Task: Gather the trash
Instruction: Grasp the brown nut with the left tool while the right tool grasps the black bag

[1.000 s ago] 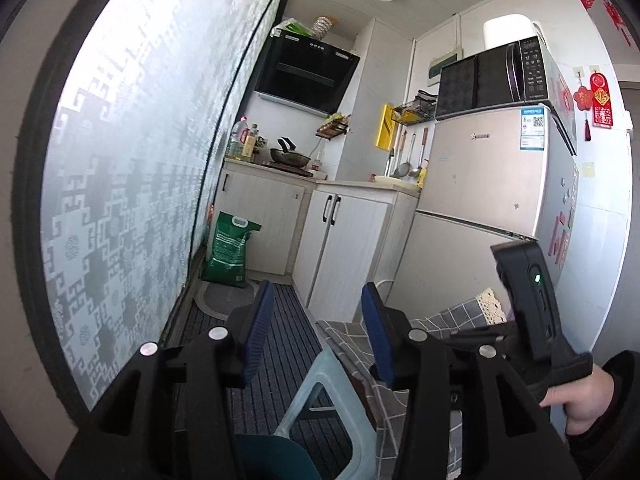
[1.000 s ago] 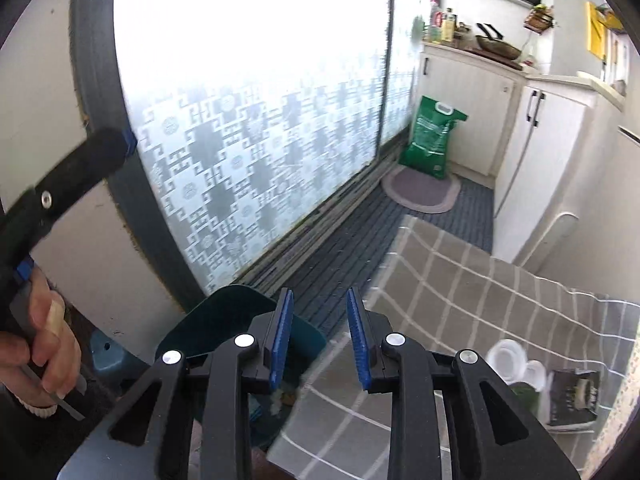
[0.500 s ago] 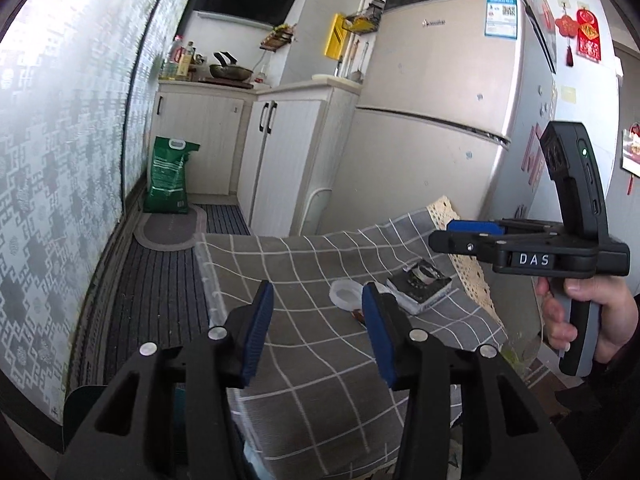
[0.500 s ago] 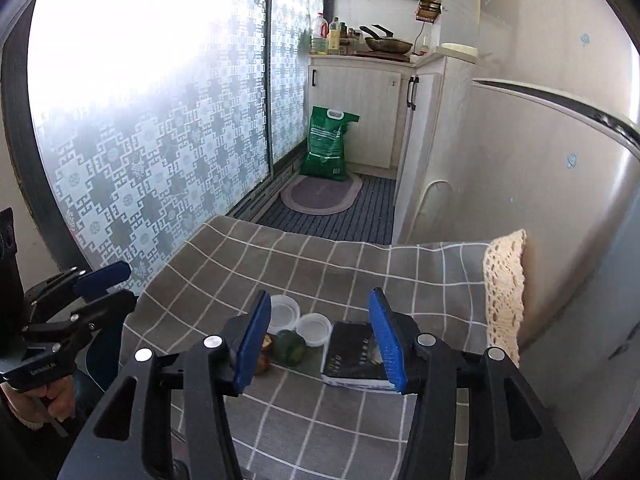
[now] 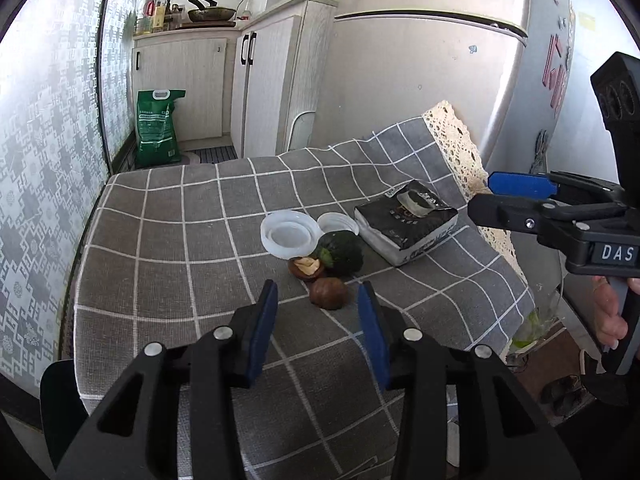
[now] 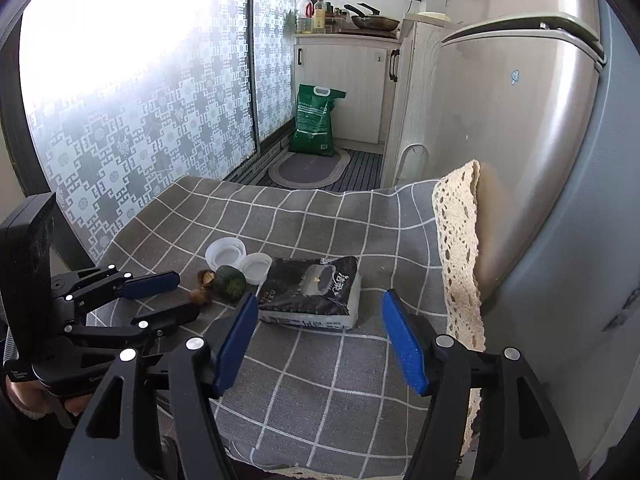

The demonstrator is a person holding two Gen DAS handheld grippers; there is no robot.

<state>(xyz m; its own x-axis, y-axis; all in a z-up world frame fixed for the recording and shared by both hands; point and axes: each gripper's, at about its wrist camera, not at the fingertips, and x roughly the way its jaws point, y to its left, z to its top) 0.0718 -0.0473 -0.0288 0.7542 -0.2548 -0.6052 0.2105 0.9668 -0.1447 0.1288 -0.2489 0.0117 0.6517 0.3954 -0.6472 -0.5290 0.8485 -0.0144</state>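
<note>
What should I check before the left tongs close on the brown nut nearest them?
1. Left tongs open and empty: ok.
2. Nut lined up ahead of the gap: ok.
3. Pads around the nut: not ok, they are short of it.
4. Nut clear of the cracked shell and green lump: cannot tell, they crowd together.
5. Right tongs open, out of the way near the black packet: ok.

Checked tablecloth (image 5: pixel 168 280), tissue pack (image 5: pixel 404 224), two lids (image 5: pixel 286 236), probably nutshells (image 5: pixel 328 292)
</note>
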